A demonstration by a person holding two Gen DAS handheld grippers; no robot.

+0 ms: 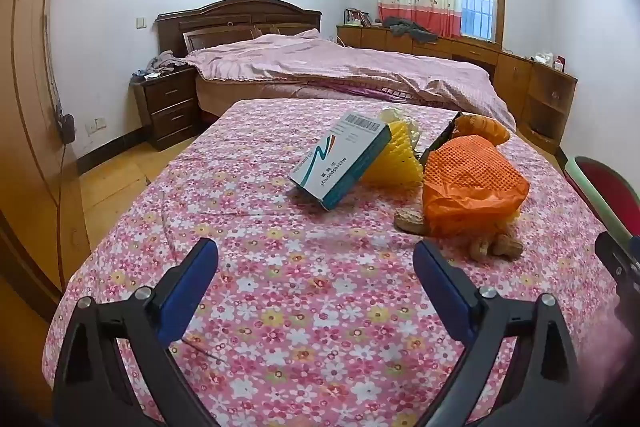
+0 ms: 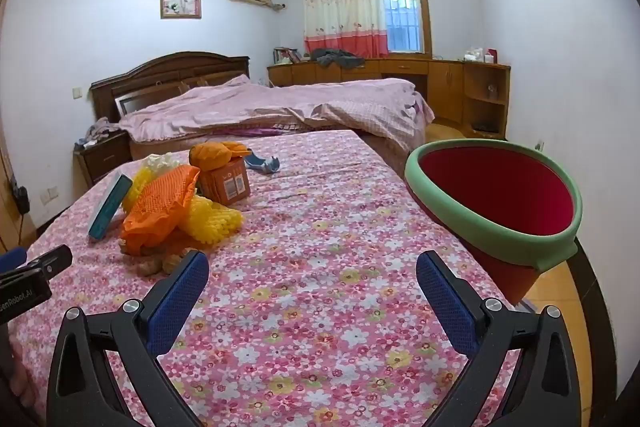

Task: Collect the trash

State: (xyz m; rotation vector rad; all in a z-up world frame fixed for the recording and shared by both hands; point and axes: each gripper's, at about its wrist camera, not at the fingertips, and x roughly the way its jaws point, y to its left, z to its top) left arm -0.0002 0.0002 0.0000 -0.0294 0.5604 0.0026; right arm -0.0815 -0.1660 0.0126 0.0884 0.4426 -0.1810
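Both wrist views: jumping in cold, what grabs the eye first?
The bright trash pile on the floral tablecloth: orange bag, yellow foam netting and a leaning teal-and-white box, left of centre in the right wrist view. Next, the red bin with a green rim at the table's right edge.

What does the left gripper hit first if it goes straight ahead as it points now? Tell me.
Probably the flowered tablecloth: the open left gripper tilts downward at bare cloth. The white and teal box and the orange bag with peanuts lie further on, the bag to the right. Depth is uncertain.
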